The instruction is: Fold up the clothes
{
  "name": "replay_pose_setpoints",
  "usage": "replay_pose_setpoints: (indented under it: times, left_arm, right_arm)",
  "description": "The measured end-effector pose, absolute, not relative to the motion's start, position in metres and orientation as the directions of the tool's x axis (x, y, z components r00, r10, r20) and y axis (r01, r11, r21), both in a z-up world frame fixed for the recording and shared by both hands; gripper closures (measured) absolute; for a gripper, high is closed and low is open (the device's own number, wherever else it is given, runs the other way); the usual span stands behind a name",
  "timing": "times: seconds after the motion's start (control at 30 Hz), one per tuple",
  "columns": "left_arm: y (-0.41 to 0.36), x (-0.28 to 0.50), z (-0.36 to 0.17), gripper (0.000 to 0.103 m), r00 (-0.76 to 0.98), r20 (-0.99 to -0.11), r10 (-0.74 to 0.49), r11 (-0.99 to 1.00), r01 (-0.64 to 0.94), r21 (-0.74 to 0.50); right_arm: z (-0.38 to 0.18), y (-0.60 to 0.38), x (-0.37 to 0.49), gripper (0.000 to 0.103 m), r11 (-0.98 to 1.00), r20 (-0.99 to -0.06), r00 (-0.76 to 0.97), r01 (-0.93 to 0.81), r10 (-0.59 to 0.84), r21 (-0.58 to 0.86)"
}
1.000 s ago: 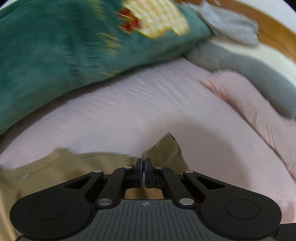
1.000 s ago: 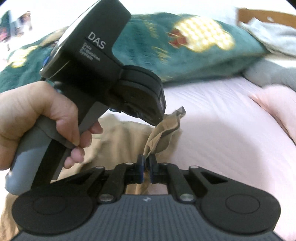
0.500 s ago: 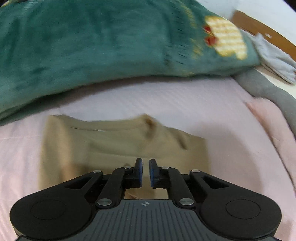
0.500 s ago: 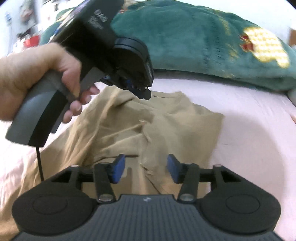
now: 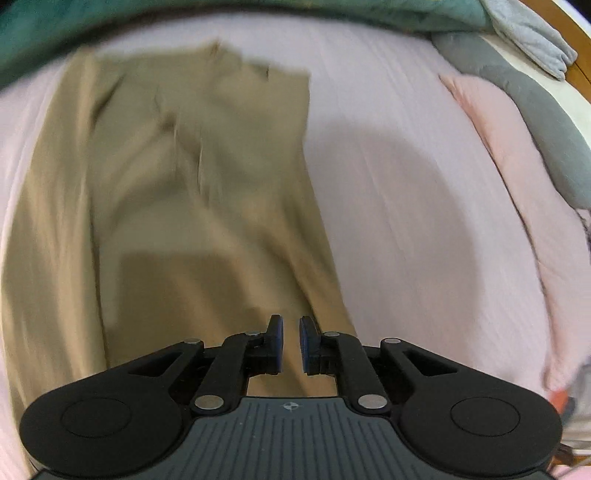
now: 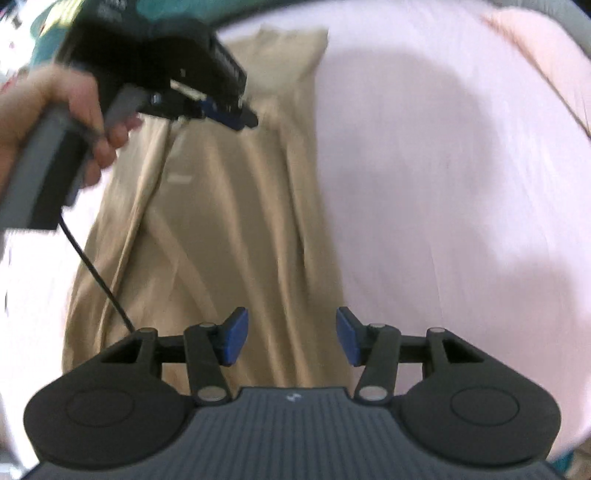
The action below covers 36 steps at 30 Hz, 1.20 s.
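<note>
Tan cloth, a long garment (image 5: pixel 192 206), is now laid flat on the pink bedsheet (image 5: pixel 406 206), stretching from twelve o'clock down to six o'clock in both wrist views, with its right edge folded straight. Nothing is held by either tool. The left gripper (image 5: pixel 291 345) is seen with only a narrow gap between its blue pads, and no fabric is pinched there; the cloth simply lies beneath. The right gripper (image 6: pixel 291 338) is spread to a middling width, again with nothing between the pads.

A second ago the picture was different: both pairs of pads were pressed together on a raised corner of the tan cloth, which was lifted and bunched at the centre of the views. Half a second ago the cloth had already been dropped and the right pads parted. Since then both tools have been drawn back toward six o'clock, so that far more of the garment's length is seen, and the green blanket (image 5: pixel 44 33) has been pushed to the top rim.

A lengthwise fold is judged to have been laid and released; a crosswise fold from the near end probably remains. In the right view the left tool, gripped by a hand (image 6: pixel 55 122), is seen at ten o'clock above the garment.
</note>
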<state>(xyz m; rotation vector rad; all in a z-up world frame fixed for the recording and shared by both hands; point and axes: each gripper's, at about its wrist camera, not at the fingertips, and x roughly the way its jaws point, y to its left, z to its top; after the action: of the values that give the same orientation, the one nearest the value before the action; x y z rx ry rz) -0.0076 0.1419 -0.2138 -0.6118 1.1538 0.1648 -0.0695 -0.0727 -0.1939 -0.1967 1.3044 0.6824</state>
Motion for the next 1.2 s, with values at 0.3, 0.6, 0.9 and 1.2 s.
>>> replay_pose_setpoints:
  times: [0.3,0.6,0.9,1.2]
  left_arm:
    - [0.103,-0.049,-0.23,0.083,0.45,-0.888,-0.101,0.826,-0.459,-0.326]
    - [0.13,0.035,-0.236,0.055,0.456,-0.89,0.024,0.831,-0.504,-0.236]
    - [0.126,0.056,-0.257,0.066,0.453,-0.891,0.02,0.82,-0.518,-0.245]
    - [0.155,0.036,-0.263,0.098,0.571,-0.81,-0.132,0.796,-0.427,-0.43]
  right_arm:
    - [-0.224,-0.132,-0.101,0.05,0.869,-0.952,0.125,-0.454,0.278,0.194]
    - [-0.259,-0.134,-0.087,0.049,0.882,-0.916,0.1,-0.327,0.389,0.339]
    - [-0.258,-0.122,-0.092,0.098,0.833,-0.895,0.093,-0.418,0.436,0.362]
    - [-0.223,-0.086,-0.12,0.098,0.71,-0.875,0.127,-0.643,0.467,0.285]
